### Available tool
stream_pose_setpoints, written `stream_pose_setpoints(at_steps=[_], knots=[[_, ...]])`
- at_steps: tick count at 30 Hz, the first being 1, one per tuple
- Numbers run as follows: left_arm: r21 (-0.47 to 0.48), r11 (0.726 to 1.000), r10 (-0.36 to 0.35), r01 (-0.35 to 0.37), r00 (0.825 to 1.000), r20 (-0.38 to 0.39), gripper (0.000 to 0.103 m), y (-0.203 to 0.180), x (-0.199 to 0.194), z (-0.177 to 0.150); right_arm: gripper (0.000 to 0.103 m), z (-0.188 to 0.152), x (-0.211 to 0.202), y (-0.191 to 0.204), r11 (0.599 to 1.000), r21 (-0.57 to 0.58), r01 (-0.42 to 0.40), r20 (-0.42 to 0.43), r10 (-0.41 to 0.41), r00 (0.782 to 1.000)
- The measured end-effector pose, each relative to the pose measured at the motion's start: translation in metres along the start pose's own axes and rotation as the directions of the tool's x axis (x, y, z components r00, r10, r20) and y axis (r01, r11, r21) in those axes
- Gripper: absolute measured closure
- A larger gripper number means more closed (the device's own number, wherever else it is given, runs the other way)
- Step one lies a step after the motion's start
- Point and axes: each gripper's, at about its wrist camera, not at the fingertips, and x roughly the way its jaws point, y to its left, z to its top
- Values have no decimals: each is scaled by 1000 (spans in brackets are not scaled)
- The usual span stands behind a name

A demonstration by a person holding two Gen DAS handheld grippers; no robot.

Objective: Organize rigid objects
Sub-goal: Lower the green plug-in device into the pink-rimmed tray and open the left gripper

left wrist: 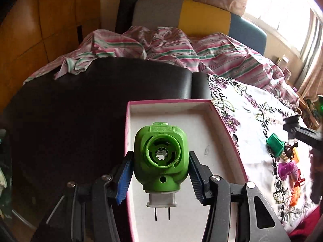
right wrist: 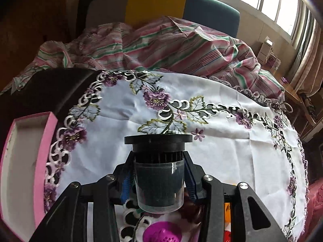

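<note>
Plug-in device (left wrist: 159,159) between left claw (left wrist: 159,173) jaws, over box (left wrist: 222,125); cloth (left wrist: 252,104) and small toys (left wrist: 286,161) to its right.

The pink box (left wrist: 228,121) interior is bare apart from the green plug-in device (left wrist: 159,157) held over it. The embroidered cloth (right wrist: 222,141) is open mid-span; small toys (left wrist: 288,161) crowd its near edge.

The left gripper (left wrist: 160,168) fills the lower middle of its wrist view, pointing steeply down, its blue-padded fingers (left wrist: 123,172) pressed on either side of a green plug (left wrist: 160,161). The right gripper (right wrist: 158,174) sits low and central in its view, jaws clamped on a black cup (right wrist: 159,183).
</note>
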Motion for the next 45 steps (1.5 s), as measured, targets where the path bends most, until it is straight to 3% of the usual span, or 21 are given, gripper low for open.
stream_pose_setpoints(at_steps=[5, 10, 19, 26, 30, 33, 35, 45], knots=[[15, 1000, -5, 5, 999, -37, 50, -10, 22, 7, 60, -41, -10, 33, 992, -61, -109, -40, 107, 993], [-10, 1000, -23, 22, 995, -97, 50, -10, 52, 22, 60, -68, 3, 52, 982, -99, -162, -88, 153, 984], [-22, 999, 29, -31, 994, -107, 50, -9, 89, 43, 60, -71, 9, 49, 980, -105, -171, -93, 162, 983], [-10, 995, 94, -97, 985, -144, 50, -12, 111, 39, 60, -70, 13, 51, 979, -118, -168, -98, 156, 983], [3, 994, 113, -113, 985, -129, 49, -14, 111, 34, 60, -72, 15, 54, 978, -129, -166, -108, 153, 982], [-3, 991, 134, -135, 985, -106, 40, -13, 105, 31, 60, -72, 16, 54, 978, -128, -165, -107, 151, 983], [8, 990, 138, -138, 987, -86, 40, -14, 99, 30, 60, -73, 16, 54, 978, -128, -163, -107, 150, 983], [12, 994, 110, -111, 993, 49, 40, -25, 31, 21, 60, -76, 20, 58, 978, -143, -155, -122, 138, 983]])
